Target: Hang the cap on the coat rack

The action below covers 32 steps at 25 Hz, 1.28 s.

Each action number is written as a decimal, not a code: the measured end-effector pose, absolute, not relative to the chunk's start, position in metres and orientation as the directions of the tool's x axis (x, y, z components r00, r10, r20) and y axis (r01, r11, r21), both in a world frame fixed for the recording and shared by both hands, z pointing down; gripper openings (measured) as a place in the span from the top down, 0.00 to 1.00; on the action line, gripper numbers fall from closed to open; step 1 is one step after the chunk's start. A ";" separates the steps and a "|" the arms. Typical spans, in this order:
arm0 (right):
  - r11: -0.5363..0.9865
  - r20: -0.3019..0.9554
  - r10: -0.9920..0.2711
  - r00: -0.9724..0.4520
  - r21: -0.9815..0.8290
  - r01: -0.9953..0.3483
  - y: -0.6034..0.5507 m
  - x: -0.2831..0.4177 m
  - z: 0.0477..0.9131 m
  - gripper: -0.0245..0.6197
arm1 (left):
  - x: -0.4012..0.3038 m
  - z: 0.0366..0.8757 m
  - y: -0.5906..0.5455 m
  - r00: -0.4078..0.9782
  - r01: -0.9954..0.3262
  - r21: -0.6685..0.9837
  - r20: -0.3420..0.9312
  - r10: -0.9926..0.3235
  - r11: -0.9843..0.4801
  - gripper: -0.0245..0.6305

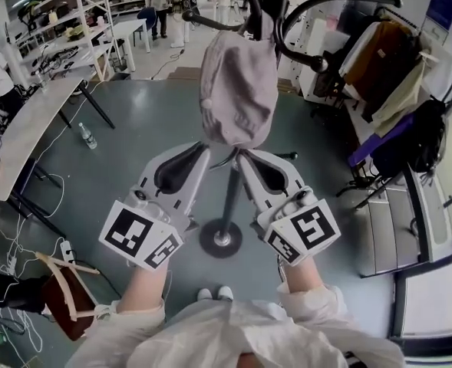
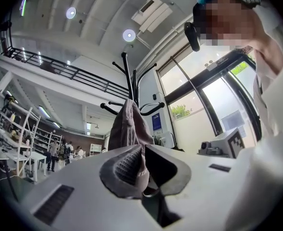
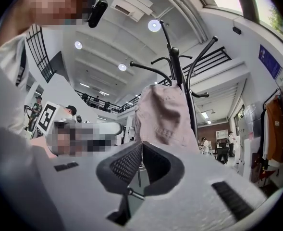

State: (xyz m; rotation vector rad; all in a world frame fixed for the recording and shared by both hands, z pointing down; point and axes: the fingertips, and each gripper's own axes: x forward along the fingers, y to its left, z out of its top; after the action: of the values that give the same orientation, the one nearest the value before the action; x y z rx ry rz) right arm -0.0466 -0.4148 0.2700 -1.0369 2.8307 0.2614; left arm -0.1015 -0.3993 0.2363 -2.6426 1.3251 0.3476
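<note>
Out in the middle of the workshop floor (image 1: pixel 149 121), grey-green and glossy, a black coat rack (image 1: pixel 231 190) stands on a round base. The cap (image 1: pixel 237 90), a pale pinkish-grey one, hangs limp from one of its curved hooks, high on the pole.

A person in a light jacket stands right at the base, white shoes (image 1: pixel 216 293) nearly touching it, and holds both tools up under the cap. The left gripper (image 1: pixel 205 152) has its jaws closed, and a fold of the cap's lower edge runs down between the pads. The right gripper (image 1: pixel 241 155) also has its jaws together. Its tips meet just below the cloth, nothing sits in the hollow behind them, and I cannot tell whether they nip the hem.

Off to the left, a long grey table (image 1: pixel 26 136) stands on black legs. A water bottle (image 1: pixel 88 136) is upright on the floor beside it, and white cables (image 1: pixel 18 228) trail underneath. A wooden chair (image 1: pixel 68 294) sits close by the person's left. To the right hang garments (image 1: pixel 375 52) and a dark bag (image 1: pixel 429 136). A few people (image 1: pixel 158 2) stand far back among white shelving, under round ceiling lights.
</note>
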 end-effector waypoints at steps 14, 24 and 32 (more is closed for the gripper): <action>0.763 -0.053 -0.637 -0.769 0.101 -0.639 -0.418 -0.040 0.325 0.95 | -0.083 0.323 -0.402 0.605 -0.784 0.091 -0.113 -0.788 -0.614 0.92; 0.765 0.015 -0.643 -0.766 0.062 -0.641 -0.410 -0.035 0.355 0.96 | -0.061 0.357 -0.395 0.664 -0.733 0.153 -0.055 -0.746 -0.663 0.92; 0.790 0.065 -0.613 -0.788 0.048 -0.611 -0.397 -0.038 0.374 0.96 | -0.054 0.372 -0.392 0.673 -0.721 0.186 -0.045 -0.739 -0.668 0.92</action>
State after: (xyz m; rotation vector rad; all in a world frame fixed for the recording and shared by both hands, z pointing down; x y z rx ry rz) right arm -0.0381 -0.3973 0.3737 -1.0420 3.0450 0.0390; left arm -0.0542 -0.3921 0.3723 -3.0117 1.3233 0.1924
